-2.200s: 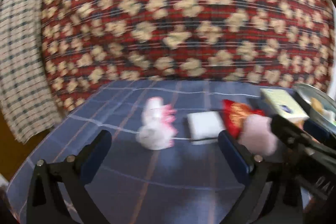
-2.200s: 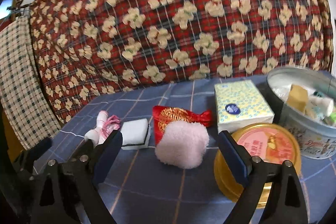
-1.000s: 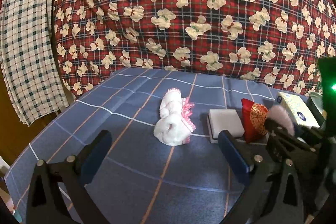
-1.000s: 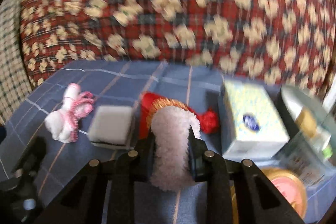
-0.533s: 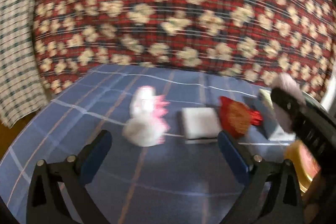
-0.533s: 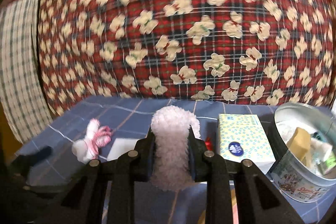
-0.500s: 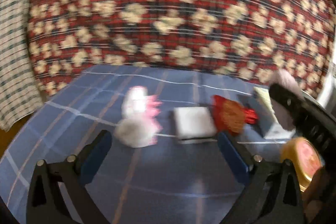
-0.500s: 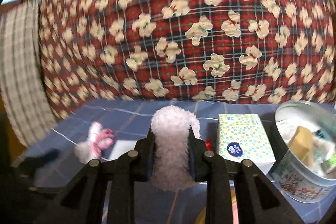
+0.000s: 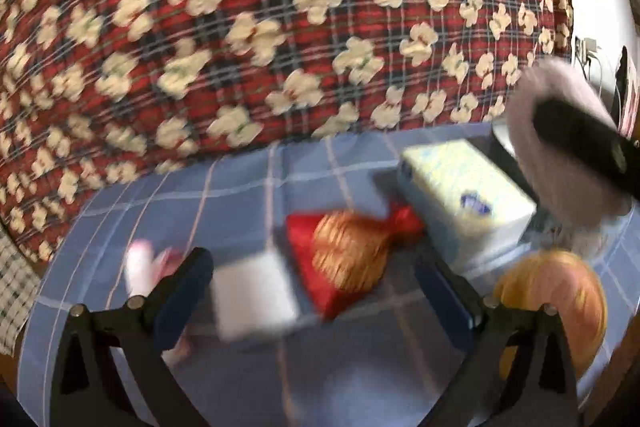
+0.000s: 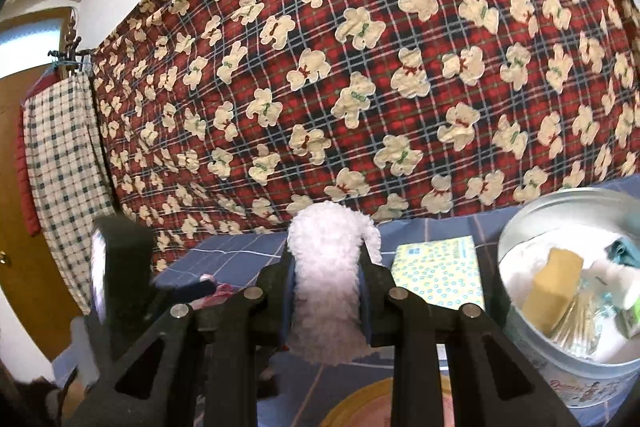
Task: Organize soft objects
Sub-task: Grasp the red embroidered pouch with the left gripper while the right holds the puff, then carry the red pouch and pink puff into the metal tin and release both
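Note:
My right gripper (image 10: 329, 285) is shut on a pale pink fluffy puff (image 10: 330, 267), held up off the table; the left wrist view shows that puff (image 9: 560, 131) high at the right. To its right stands a round metal tin (image 10: 520, 235) holding several soft items, a yellow sponge (image 10: 550, 291) among them. My left gripper (image 9: 312, 291) is open over the blue cloth, with a white sponge block (image 9: 252, 299) and a red-and-gold pouch (image 9: 344, 259) between and beyond its fingers. A white-and-pink rolled sock (image 9: 138, 267) lies at its left.
A yellow-patterned tissue box (image 10: 438, 273) sits between the puff and the tin. The tin's gold-and-pink lid (image 9: 560, 299) lies near the front right. A red plaid bear-print blanket (image 10: 360, 67) hangs behind the table, and a checked cloth (image 10: 60, 147) hangs at the left.
The right gripper has lifted the pink puff off the table and swung toward the tin. The left gripper has swept right, from over the sock to over the sponge block and pouch.

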Action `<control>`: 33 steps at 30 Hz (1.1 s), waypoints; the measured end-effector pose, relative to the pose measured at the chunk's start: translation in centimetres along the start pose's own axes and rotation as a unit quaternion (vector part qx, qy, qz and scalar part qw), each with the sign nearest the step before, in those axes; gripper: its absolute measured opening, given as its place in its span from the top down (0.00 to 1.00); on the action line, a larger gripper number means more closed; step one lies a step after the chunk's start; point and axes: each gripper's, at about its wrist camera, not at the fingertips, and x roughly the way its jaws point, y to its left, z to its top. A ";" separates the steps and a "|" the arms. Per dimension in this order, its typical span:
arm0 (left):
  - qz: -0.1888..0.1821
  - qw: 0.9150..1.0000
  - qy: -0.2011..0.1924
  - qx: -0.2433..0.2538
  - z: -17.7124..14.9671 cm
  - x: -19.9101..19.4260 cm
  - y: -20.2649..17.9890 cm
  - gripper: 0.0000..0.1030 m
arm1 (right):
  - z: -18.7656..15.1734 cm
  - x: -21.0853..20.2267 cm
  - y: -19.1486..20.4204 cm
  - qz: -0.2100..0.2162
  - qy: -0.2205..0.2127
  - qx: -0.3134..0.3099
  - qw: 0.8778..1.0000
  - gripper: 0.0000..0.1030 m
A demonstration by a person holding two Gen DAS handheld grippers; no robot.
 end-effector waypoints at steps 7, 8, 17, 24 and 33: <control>0.020 0.995 0.094 -0.005 1.6 7.6 -2.0 0.20 | 0.0 -0.1 -0.3 -0.028 -0.010 -0.013 0.999 0.73; 0.025 0.994 0.105 -0.001 1.3 8.3 -2.2 0.20 | 0.0 0.0 -0.4 -0.028 -0.008 -0.011 1.000 0.73; -0.018 0.995 0.099 -0.010 0.6 7.8 -2.2 0.83 | -0.2 0.4 -0.8 -0.045 0.003 -0.005 0.999 0.73; -0.020 0.997 0.024 -0.075 0.3 3.4 -0.4 0.84 | -0.8 0.5 0.4 -0.028 0.003 -0.032 0.999 0.72; -0.017 0.987 0.021 -0.156 -2.0 0.7 1.9 0.84 | -1.1 2.4 1.5 -0.014 0.001 -0.075 0.997 0.72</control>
